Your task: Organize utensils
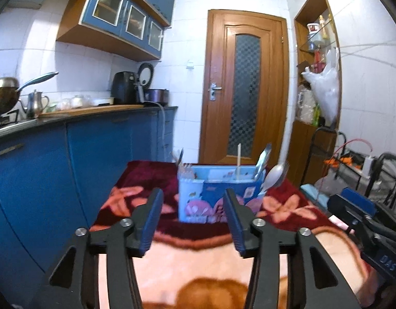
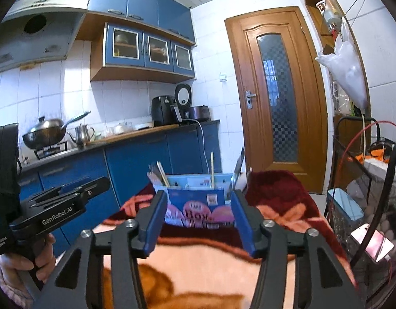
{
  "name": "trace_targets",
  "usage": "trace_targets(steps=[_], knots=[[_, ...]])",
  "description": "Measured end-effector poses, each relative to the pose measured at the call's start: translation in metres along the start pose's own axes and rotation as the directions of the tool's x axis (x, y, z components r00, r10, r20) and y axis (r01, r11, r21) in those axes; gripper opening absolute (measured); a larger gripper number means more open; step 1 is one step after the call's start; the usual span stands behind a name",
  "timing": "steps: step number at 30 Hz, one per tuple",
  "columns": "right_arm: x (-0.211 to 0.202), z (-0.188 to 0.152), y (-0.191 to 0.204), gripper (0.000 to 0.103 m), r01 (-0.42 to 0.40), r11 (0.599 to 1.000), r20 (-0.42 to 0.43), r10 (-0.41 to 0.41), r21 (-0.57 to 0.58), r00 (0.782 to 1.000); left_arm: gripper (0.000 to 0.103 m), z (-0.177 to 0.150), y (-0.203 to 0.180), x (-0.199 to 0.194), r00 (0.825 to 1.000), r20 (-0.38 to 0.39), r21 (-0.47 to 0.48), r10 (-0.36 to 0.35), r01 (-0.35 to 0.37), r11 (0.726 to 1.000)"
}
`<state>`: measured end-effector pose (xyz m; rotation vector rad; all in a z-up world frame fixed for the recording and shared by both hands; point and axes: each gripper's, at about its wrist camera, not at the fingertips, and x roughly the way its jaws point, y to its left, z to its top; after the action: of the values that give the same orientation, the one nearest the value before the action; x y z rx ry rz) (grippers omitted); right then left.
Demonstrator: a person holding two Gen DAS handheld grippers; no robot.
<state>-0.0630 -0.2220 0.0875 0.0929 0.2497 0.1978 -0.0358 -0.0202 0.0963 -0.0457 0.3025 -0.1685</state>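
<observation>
Currently, status: we hold both grippers back from the box (image 1: pixel 218 198)
Left gripper (image 1: pixel 194 221): jaws wide apart, empty
Right gripper (image 2: pixel 199 221): jaws wide apart, empty
Utensils (image 1: pixel 262 163): upright in box, likely for sorting

Both fisheye views: bright, cool daylight on the white wall tiles (image 2: pixel 125 95), with glare patches there. Straight lines bow toward dark vignetted corners. The blanket (image 1: pixel 198 262) is soft, and the box (image 1: pixel 216 195) slightly blurred.
</observation>
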Motion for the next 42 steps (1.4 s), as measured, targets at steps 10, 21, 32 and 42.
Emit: trace_targets(steps=[10,21,32,42], knots=[[0.021,-0.051,-0.001,0.085,0.020,1.000,-0.086,-0.022,-0.022,0.996,0.075,-0.048,0.003,0.027,0.995,-0.050,0.001,0.088,-0.088,0.996],[0.030,-0.076,-0.020,0.096,0.143,0.989,-0.056,-0.145,-0.041,0.988,0.075,-0.071,0.009,0.052,0.988,-0.116,-0.018,0.103,-0.106,0.994],[0.032,-0.077,-0.017,0.097,0.154,0.987,-0.051,-0.157,-0.050,0.986,0.075,-0.075,0.008,0.056,0.985,-0.129,-0.023,0.116,-0.120,0.993],[0.032,-0.078,-0.017,0.098,0.162,0.986,-0.051,-0.164,-0.047,0.985,0.075,-0.076,0.008,0.056,0.984,-0.128,-0.019,0.124,-0.127,0.992]])
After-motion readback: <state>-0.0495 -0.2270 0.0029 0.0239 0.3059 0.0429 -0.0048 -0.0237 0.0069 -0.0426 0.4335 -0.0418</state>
